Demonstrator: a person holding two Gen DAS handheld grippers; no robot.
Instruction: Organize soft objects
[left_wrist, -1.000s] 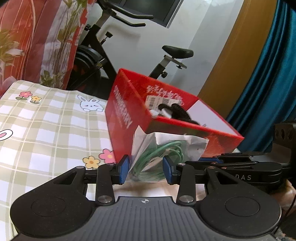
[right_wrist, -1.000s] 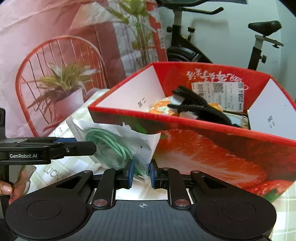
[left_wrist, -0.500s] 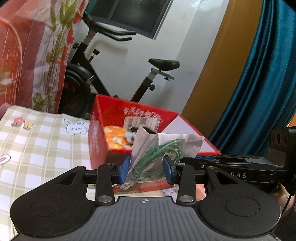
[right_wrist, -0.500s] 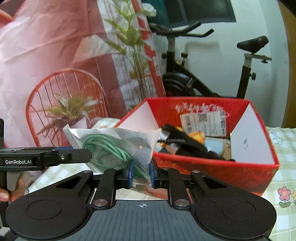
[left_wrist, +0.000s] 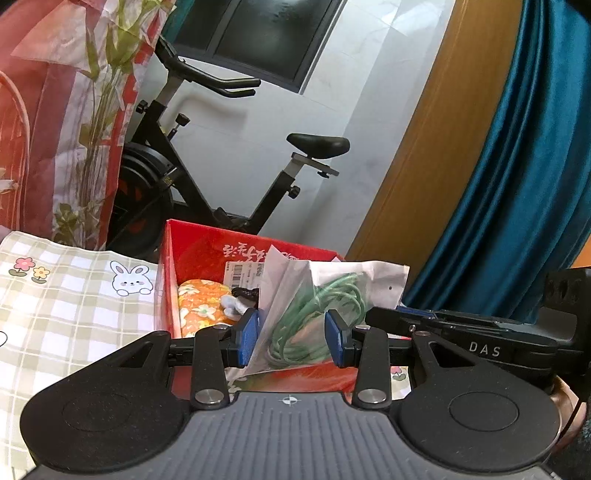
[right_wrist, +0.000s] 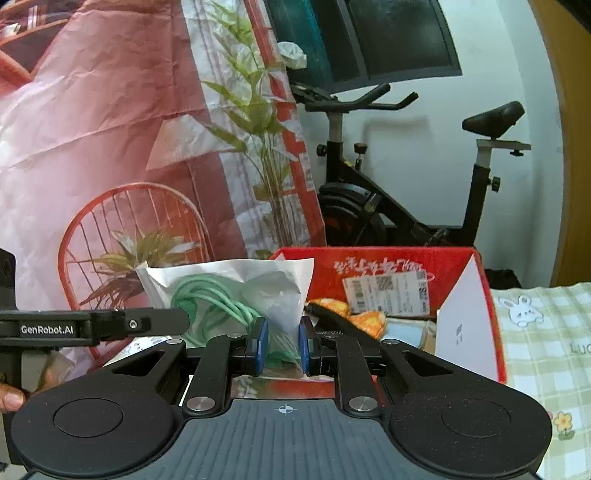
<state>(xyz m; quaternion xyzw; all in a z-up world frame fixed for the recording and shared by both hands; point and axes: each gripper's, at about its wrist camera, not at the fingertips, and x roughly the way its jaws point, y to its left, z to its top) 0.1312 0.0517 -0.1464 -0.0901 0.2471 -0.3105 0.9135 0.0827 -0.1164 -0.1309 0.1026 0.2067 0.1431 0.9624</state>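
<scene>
A clear plastic bag with a coiled green cable (left_wrist: 317, 314) hangs in the air between both grippers, level with the near rim of the red cardboard box (left_wrist: 199, 251). My left gripper (left_wrist: 292, 339) is shut on the bag's wider part. My right gripper (right_wrist: 282, 347) is shut on a narrow fold of the same bag (right_wrist: 229, 291). The box (right_wrist: 388, 258) stands open just beyond. Inside lie an orange flowered soft item (left_wrist: 201, 302) and a black item (right_wrist: 332, 321). The left gripper's body (right_wrist: 92, 326) shows at the left of the right wrist view.
The box stands on a green checked cloth with a rabbit print (left_wrist: 131, 280). Behind it are an exercise bike (left_wrist: 207, 192), a red printed backdrop (right_wrist: 110, 147) on the left and a blue curtain (left_wrist: 517, 184) on the right. A hand (right_wrist: 11, 397) grips the left tool.
Both grippers have risen together with the bag, from in front of the box's wall to the height of its rim. The box's inside now shows more.
</scene>
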